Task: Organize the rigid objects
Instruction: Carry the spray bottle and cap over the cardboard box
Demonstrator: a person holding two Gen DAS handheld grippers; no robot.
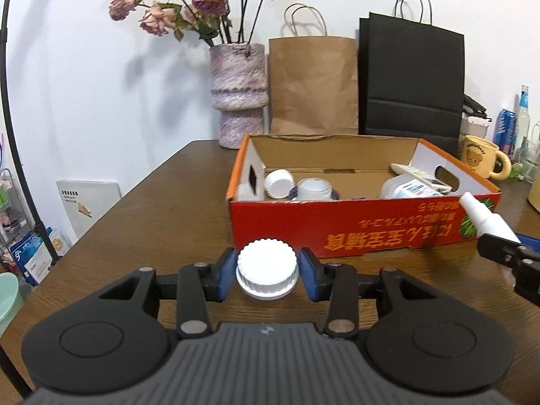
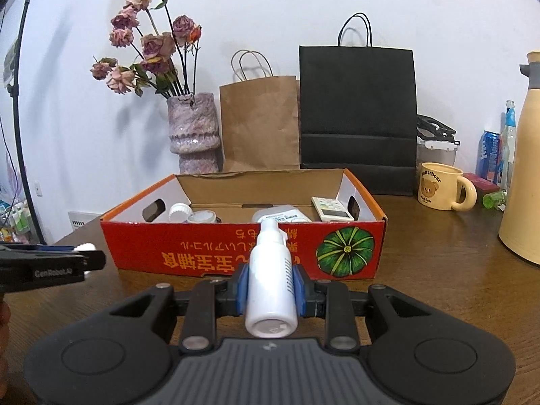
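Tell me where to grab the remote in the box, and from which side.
Take the remote by its long edges near the raised upper end, coming down from above. It leans tilted against the box's right wall, so that end stands clear, while the lower end sits beside a white bottle. Both grippers are full now.

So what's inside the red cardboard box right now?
Inside the red box: a white-capped bottle, a small jar, a labelled white bottle and a remote. The front wall hides the floor.
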